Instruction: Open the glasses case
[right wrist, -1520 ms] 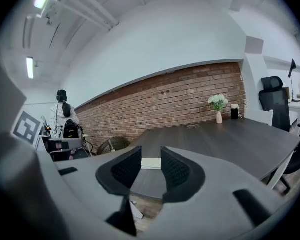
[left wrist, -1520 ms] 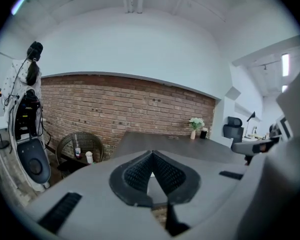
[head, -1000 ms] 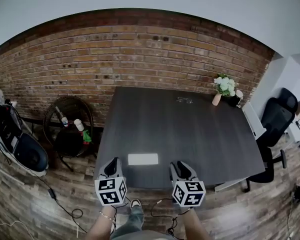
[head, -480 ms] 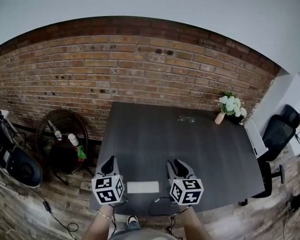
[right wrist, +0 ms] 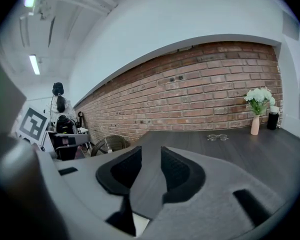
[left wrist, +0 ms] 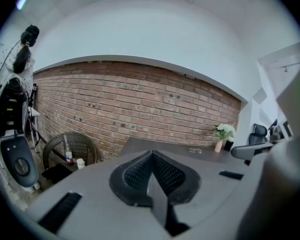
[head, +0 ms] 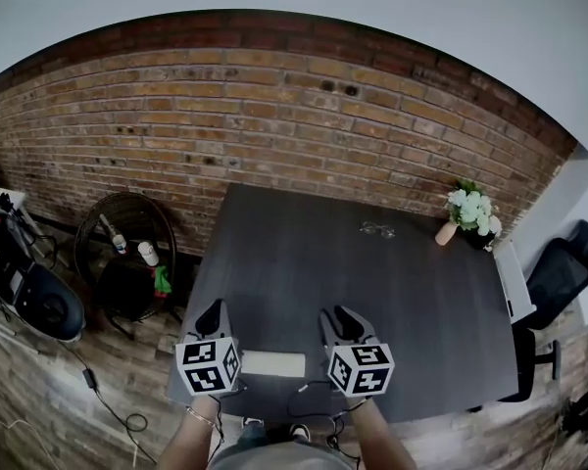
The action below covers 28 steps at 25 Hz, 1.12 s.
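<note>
The white glasses case (head: 272,363) lies shut and flat near the front edge of the dark table (head: 372,292). It sits between my two grippers, level with their marker cubes. My left gripper (head: 213,313) hovers just left of it, jaws pressed together on nothing; in the left gripper view (left wrist: 151,155) the pads meet. My right gripper (head: 339,317) hovers just right of it, open and empty, and in the right gripper view (right wrist: 151,153) bare tabletop shows through the gap. A corner of the case (right wrist: 141,223) shows low behind those jaws.
A pair of glasses (head: 376,229) lies at the table's far side, next to a vase of white flowers (head: 470,209) in the far right corner. A wicker stand with bottles (head: 127,253) is left of the table, a black office chair (head: 561,272) to the right, and a brick wall behind.
Both grippers have moved forward over the table's front edge, so the case now lies back between their cubes rather than ahead of them. Neither gripper's jaws have changed.
</note>
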Tool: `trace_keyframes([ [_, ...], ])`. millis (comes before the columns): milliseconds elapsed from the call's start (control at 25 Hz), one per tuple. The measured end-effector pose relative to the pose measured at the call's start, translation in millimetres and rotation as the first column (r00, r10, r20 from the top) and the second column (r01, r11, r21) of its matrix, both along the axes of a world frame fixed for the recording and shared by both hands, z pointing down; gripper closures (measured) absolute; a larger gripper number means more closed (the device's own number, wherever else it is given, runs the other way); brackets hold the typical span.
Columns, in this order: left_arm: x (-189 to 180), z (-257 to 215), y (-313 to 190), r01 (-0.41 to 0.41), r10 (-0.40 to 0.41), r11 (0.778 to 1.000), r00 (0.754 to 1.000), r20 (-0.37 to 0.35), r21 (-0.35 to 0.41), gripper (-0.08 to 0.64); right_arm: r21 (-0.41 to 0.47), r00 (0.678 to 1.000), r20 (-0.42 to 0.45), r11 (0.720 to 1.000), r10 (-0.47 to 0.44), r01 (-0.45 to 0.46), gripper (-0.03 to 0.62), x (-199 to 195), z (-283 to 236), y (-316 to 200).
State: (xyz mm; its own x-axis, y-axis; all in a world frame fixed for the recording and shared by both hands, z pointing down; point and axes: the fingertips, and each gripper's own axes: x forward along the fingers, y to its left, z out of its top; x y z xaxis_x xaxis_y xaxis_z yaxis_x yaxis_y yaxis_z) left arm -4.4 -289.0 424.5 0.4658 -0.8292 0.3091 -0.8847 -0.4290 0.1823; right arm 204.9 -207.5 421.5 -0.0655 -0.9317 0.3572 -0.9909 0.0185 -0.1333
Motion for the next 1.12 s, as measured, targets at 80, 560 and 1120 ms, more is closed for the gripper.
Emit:
trace_keyframes([
  [80,-2.5,3.7,7.7,0.028,-0.028,1.0,1.0,0.009,-0.009,0.565,-0.011,0.999,0.005,0.999,-0.035,0.035,0.468,-1.4,4.3,0.7],
  [560,-28.2,47.7,49.4,0.148,-0.143,0.985,0.988,0.053,-0.093,0.565,-0.088,0.985,0.037,0.982,-0.167,0.17,0.466,-21.4,44.5,14.0],
  [1120,-28.4,149.7,101.4,0.171,-0.14,0.949,0.981,0.132,-0.266,0.565,-0.252,0.965,0.084,0.931,-0.25,0.263,0.46,-32.5,137.3,40.8],
])
